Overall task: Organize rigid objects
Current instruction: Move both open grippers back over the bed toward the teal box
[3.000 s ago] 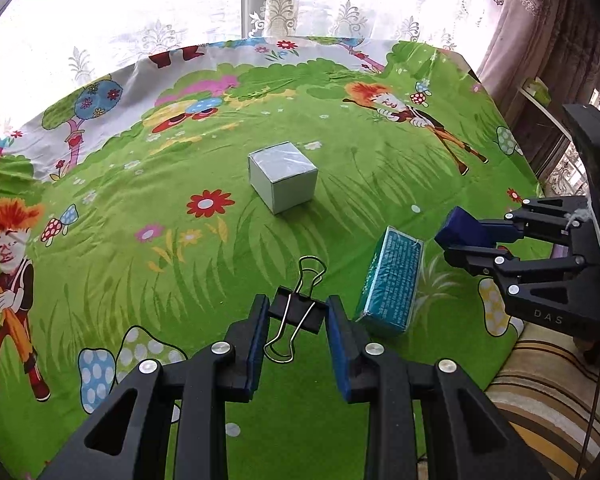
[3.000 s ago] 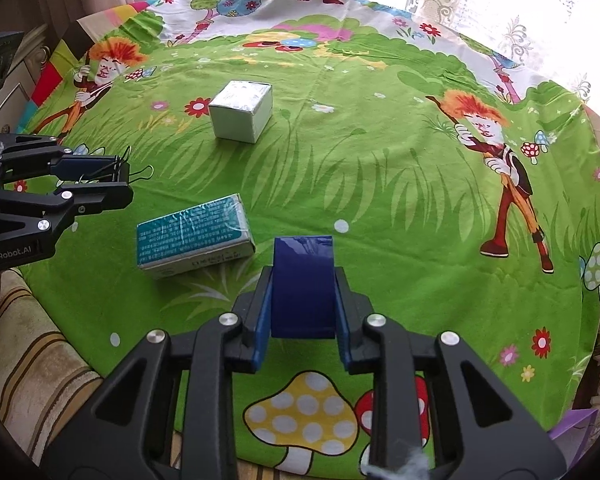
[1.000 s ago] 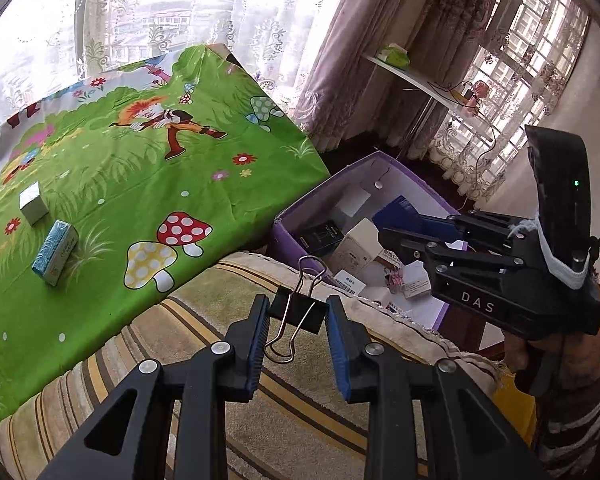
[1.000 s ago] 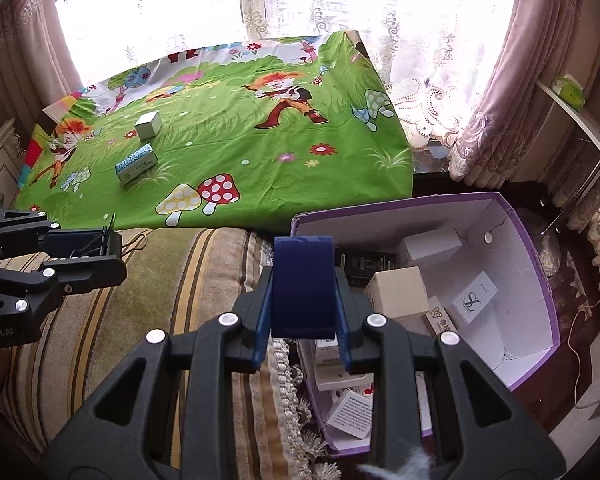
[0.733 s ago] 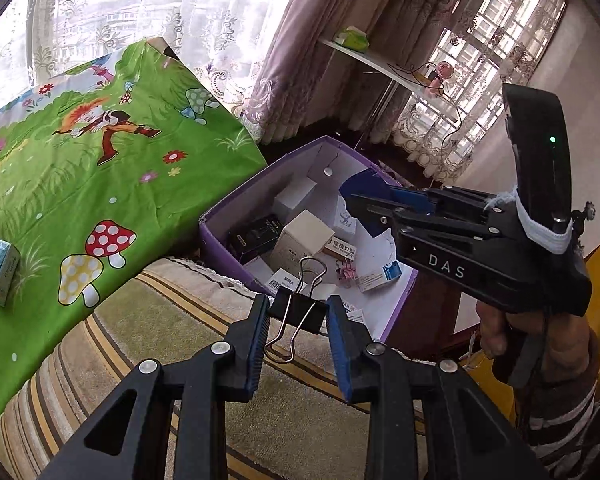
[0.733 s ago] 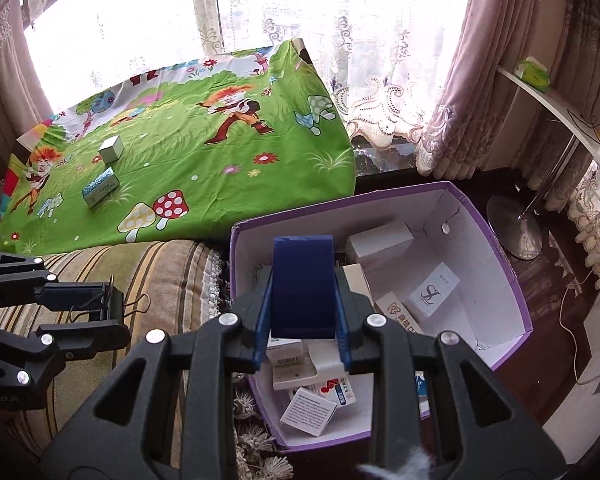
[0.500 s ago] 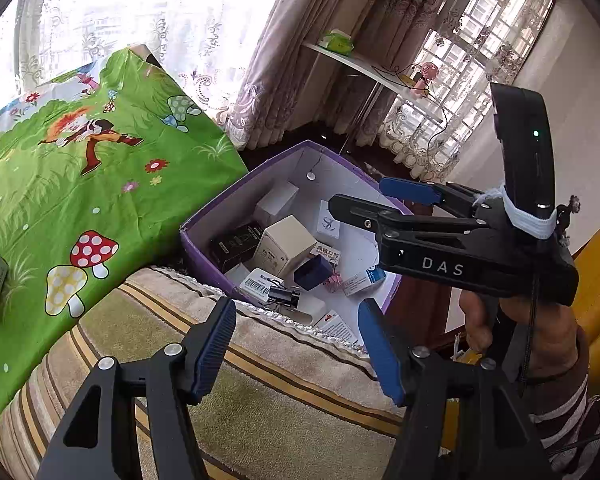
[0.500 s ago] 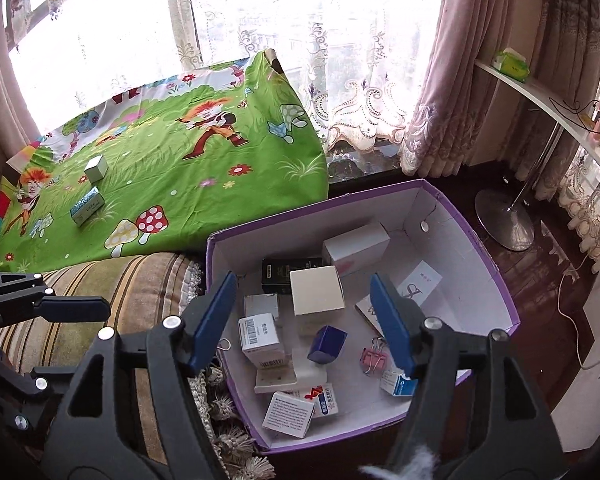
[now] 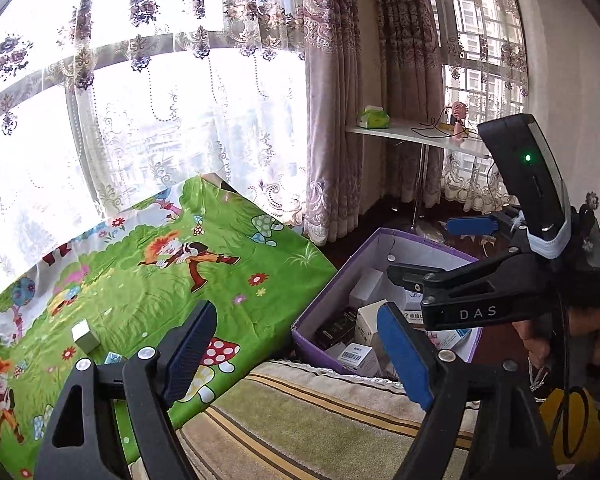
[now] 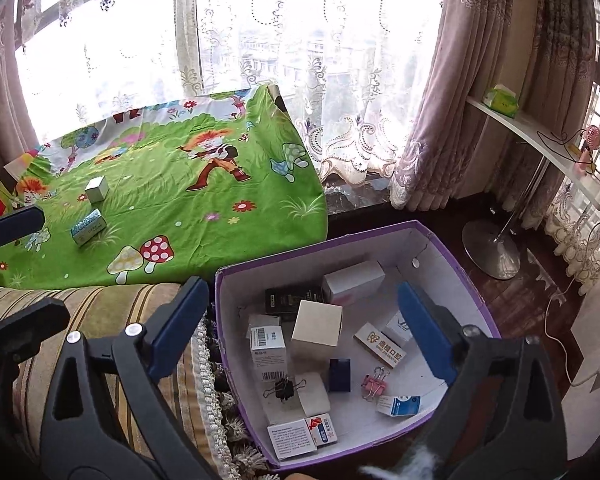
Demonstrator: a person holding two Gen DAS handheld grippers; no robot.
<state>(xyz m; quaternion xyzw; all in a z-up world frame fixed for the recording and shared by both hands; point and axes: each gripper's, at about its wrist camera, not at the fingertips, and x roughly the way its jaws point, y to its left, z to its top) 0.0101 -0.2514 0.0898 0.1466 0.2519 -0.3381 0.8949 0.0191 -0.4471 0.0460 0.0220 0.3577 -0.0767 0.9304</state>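
A purple cardboard box [image 10: 236,276] sits on the floor beside a striped sofa, holding several small cartons. Among them lie a black binder clip [image 10: 283,389], a dark blue block [image 10: 339,375] and a pink binder clip [image 10: 374,387]. My right gripper [image 10: 300,328] is open and empty above the box. My left gripper [image 9: 290,354] is open and empty over the sofa edge, left of the box [image 9: 416,240]. On the green cartoon cloth a white cube [image 10: 96,189] and a teal packet [image 10: 88,226] remain; the cube also shows in the left wrist view [image 9: 85,335].
The striped sofa [image 10: 112,304] lies between the cloth-covered table [image 10: 228,184] and the box. A white shelf [image 10: 528,132] on a round metal stand [image 10: 490,256] holds a green tissue pack. Curtains line the window. Cables lie on the dark floor at right.
Both grippers carried the black binder clip and blue block from the table to the box, then opened; both objects now lie in the box. Both grippers have since lifted.
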